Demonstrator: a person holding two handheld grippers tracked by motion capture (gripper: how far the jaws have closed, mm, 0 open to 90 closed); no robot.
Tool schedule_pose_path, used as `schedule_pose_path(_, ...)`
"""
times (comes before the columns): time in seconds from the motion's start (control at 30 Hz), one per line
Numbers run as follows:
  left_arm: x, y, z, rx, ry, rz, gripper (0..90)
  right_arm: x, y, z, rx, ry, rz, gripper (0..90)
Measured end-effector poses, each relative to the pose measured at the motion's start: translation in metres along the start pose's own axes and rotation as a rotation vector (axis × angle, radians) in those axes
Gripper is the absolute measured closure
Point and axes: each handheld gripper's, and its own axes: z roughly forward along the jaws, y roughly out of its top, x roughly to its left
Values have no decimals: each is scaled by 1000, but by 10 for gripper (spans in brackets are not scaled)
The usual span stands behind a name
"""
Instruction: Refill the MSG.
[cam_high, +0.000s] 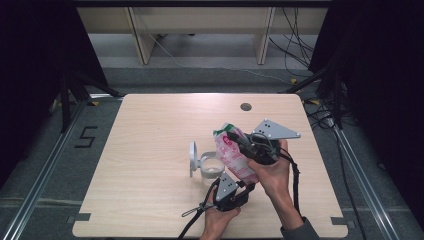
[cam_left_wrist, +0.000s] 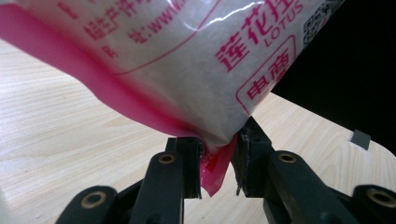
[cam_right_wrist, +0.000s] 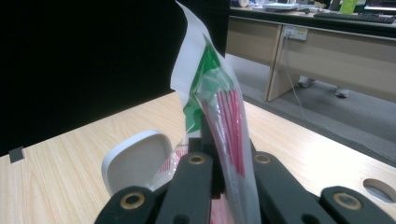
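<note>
Light wooden table (cam_high: 150, 150), seen from above. Left of centre stands a small clear container (cam_high: 211, 169) with its white lid (cam_high: 193, 159) hinged upright on its left side.

Just right of it, a pink-and-white bag (cam_high: 234, 154) is held in the air above the table, between both grippers. Long axis runs diagonally: green-and-white top end points up and away toward the far side, slightly left; bottom corner points down toward the near edge, to the right. The bag leans over the container's right side; whether it touches the rim I cannot tell.

Left gripper (cam_high: 231, 192), at the near edge below the bag: jaws pinch the bag's lower pink seam. Right gripper (cam_high: 246, 144), farther off and right, grey plate on top: jaws pressed together on the upper part of the bag.

Left gripper view: the left gripper (cam_left_wrist: 218, 161) has the bag's (cam_left_wrist: 187, 60) pink bottom corner nipped between its pads, a flap of seam hanging below. Red printing and "LOTUS" are legible here, unreadable from above.

Right gripper view: the right gripper (cam_right_wrist: 227, 163) is clamped on the bag (cam_right_wrist: 219, 107) with no gap; the crimped red-striped and green top rises upright from the jaws. The white lid (cam_right_wrist: 135, 163) sits just left behind them.
</note>
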Motion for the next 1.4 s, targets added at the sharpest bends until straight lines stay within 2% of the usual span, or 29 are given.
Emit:
schedule_pose_path(0.03, -1, 0, 1, 2, 14, 2, 736, -1, 0, 1, 5, -2, -14, 900)
schedule_pose_path(0.2, -1, 0, 4, -8, 15, -10, 737, 0, 0, 3, 12, -3, -6, 900)
schedule_pose_path(0.43, 0, -1, 7, -12, 18, -2, 739, 1, 2, 9, 46, -7, -53, 900)
schedule_pose_path(0.53, 0, -1, 8, -14, 20, -5, 740, 3, 2, 11, 50, -10, -36, 900)
schedule_pose_path(0.57, 0, -1, 8, -10, 20, -3, 740, 1, 3, 12, 41, -28, -75, 900)
schedule_pose_path(0.63, 0, -1, 9, -12, 18, -1, 741, 3, 3, 14, 68, -9, -61, 900)
schedule_pose_path(0.7, 0, -1, 9, -5, 25, -4, 741, 3, 3, 15, 71, -11, -57, 900)
schedule_pose_path(0.73, 0, -1, 10, -10, 20, -5, 742, 2, 3, 15, 67, -18, -85, 900)
schedule_pose_path(0.77, 0, 0, 11, -9, 18, -5, 742, 4, 3, 17, 69, -24, -70, 900)
schedule_pose_path(0.8, 0, 0, 11, -9, 20, -4, 742, 3, 4, 17, 75, -25, -92, 900)
schedule_pose_path(0.87, 0, 0, 12, -7, 21, -5, 743, 4, 4, 18, 90, -21, -91, 900)
schedule_pose_path(0.93, 0, -1, 14, -13, 16, -15, 743, 3, 4, 19, 80, -28, -121, 900)
schedule_pose_path(0.97, 0, 0, 13, -8, 18, -13, 743, 4, 4, 20, 92, -32, -108, 900)
schedule_pose_path(1.1, 0, 0, 16, -8, 19, -13, 744, 4, 3, 22, 92, -21, -106, 900)
schedule_pose_path(1.4, -1, 1, 19, -3, 25, 9, 746, 7, 4, 25, 118, -38, -131, 900)
